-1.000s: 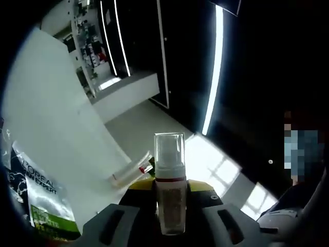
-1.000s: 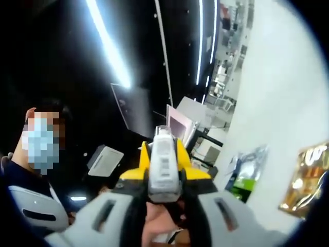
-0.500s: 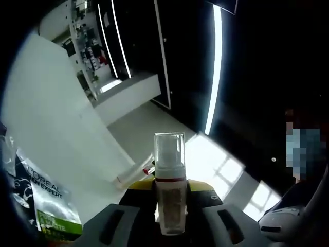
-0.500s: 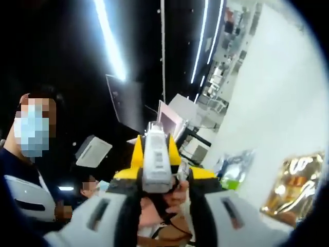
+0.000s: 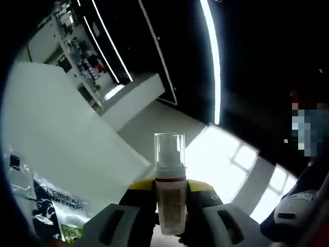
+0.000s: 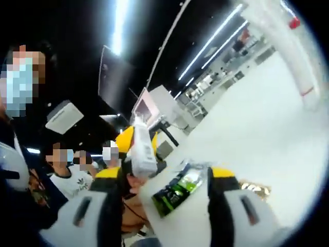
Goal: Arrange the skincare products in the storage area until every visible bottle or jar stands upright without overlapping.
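Currently my left gripper (image 5: pixel 171 226) holds a clear pump bottle (image 5: pixel 170 190) at lower centre of the left gripper view, jaws closed against its body from both sides. The bottle stands along the jaw axis with its transparent cap (image 5: pixel 170 150) uppermost, a grip I judge suited to setting it down on its base. A white surface (image 5: pixel 56 134) fills the left of that frame, and a L'Oreal Men Expert sachet (image 5: pixel 59 213) lies at lower left.

My right gripper (image 6: pixel 159 190) has its jaws well apart. A white labelled bottle (image 6: pixel 142 150) sits against the left jaw at centre; I cannot tell whether it is gripped. A green and black sachet (image 6: pixel 177 191) lies between the jaws on a white surface (image 6: pixel 257 139). A gold foil packet (image 6: pixel 255 189) lies just right of the right jaw, and a clear tube with a red tip (image 6: pixel 288 41) crosses the upper right.

I judge both bottles lifted off the surface and not yet placed.
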`<state>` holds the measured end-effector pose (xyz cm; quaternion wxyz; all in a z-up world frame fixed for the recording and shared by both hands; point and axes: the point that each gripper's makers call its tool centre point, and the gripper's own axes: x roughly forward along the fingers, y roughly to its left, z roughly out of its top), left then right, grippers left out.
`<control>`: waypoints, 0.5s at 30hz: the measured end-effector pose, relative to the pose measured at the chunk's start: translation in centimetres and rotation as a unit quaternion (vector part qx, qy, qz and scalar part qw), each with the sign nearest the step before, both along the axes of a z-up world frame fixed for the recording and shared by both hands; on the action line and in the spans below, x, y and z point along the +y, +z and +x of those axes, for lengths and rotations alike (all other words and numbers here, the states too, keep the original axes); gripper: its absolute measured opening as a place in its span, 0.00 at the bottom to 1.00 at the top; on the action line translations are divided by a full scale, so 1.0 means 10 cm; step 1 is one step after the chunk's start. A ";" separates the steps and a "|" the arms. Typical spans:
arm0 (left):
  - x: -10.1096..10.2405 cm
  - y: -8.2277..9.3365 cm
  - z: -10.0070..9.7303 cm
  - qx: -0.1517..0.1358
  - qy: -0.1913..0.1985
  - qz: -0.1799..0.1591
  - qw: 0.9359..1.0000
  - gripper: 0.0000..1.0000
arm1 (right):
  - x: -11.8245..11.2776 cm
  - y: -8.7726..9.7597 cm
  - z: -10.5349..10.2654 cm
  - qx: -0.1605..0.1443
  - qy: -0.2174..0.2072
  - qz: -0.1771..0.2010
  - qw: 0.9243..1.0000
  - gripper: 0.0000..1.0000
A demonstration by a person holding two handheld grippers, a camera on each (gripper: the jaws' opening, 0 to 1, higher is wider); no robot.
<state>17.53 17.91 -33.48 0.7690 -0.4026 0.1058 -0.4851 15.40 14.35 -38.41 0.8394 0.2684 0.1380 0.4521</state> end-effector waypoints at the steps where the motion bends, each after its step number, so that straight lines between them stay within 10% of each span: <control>1: -0.01 -0.02 0.00 -0.007 0.003 0.017 1.000 0.20 | -0.02 0.00 0.01 -0.005 -0.007 -0.006 1.000 0.70; 11: -0.05 -0.11 0.02 -0.038 0.013 0.088 0.995 0.20 | -0.17 0.17 0.08 -0.044 -0.052 -0.017 0.998 1.00; 15: -0.08 -0.14 0.03 -0.047 0.014 0.108 0.993 0.20 | -0.27 0.50 0.11 -0.097 -0.083 0.034 0.991 1.00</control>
